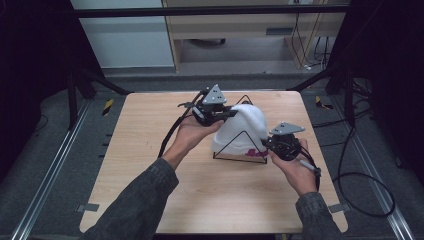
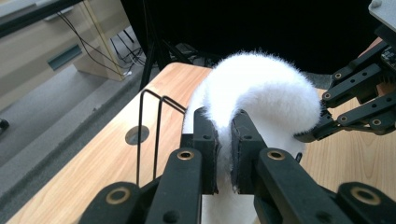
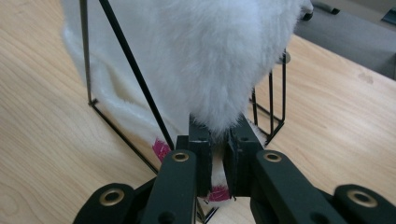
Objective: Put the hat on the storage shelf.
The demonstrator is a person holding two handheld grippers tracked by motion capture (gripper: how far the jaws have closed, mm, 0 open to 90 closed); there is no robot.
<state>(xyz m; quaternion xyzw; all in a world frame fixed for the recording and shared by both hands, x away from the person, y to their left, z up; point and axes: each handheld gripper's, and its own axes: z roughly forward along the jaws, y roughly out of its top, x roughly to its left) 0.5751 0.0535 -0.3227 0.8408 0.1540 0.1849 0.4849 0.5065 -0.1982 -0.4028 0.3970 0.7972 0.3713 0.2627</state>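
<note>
Both grippers pinch one fluffy white hat, draped over a black wire stand at centre frame: the left gripper grips its top, the right gripper its pink-trimmed hem. It looks mostly seated on the stand; letting go remains.

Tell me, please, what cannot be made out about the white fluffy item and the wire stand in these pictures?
- High view: the pink marking on the fluffy white item is too small to read.
- Right gripper view: the same marking is partly covered by the right hand-held gripper.
- Left gripper view: the item's lower part sits behind the left hand-held gripper.
- All views: the fabric covers much of the black wire stand, so its full shape is unclear.
</note>
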